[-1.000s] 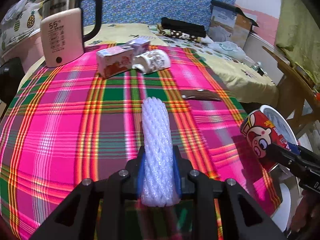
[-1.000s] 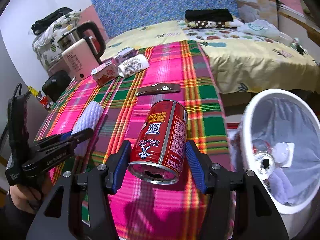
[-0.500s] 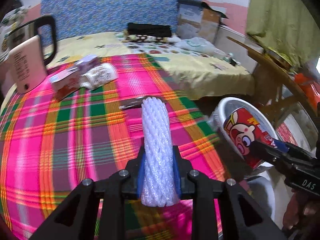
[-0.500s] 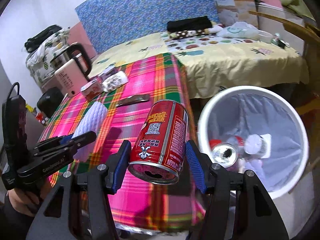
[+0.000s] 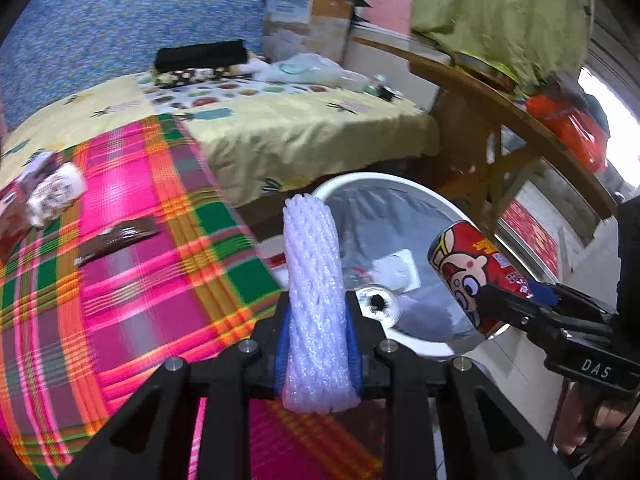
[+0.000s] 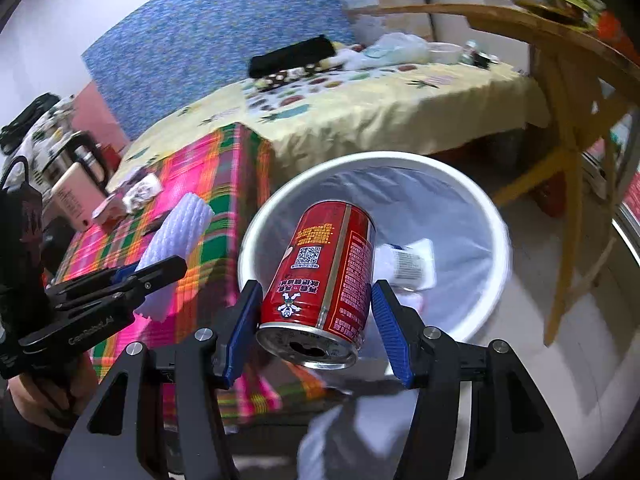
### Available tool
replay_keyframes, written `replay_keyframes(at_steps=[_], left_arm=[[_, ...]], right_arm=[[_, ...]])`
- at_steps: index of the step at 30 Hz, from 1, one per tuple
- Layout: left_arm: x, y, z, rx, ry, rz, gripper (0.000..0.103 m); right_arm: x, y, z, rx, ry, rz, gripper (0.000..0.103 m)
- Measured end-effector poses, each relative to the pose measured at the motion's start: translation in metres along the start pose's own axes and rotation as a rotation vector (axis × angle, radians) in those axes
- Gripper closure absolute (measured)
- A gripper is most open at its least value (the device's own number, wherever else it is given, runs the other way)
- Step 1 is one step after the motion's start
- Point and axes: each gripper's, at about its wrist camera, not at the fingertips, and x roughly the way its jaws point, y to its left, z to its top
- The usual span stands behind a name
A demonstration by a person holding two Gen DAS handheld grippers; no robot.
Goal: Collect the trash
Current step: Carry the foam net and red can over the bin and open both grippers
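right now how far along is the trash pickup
Partly done. The white lined bin already holds a silver can and a white bottle. In hand: left gripper clamps a white foam net sleeve; right gripper holds a red drink can over the bin. Left: cartons, a crumpled cup and a brown wrapper on the plaid cloth.

Foam net sleeve white, soft, knobbly mesh. Red can glossy printed metal, bare silvery end. Bin smooth white plastic, thin grey liner. Tablecloth woven plaid cloth, matt. Wooden table at 2 o'clock.
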Motion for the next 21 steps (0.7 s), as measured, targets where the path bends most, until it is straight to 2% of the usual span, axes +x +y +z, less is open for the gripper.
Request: replay_keyframes(at_steps=[15, 21], left_arm=[[0.045, -0.043, 0.006, 0.077, 0.092, -0.091, 0.077], [0.052, -0.050, 0.009, 0.084, 0.101, -0.107, 0.075]], right_arm=[[0.007, -0.037, -0.005, 0.070, 0.061, -0.060, 0.045], [0.002, -0.043, -0.005, 0.089, 0.034, -0.054, 0.045]])
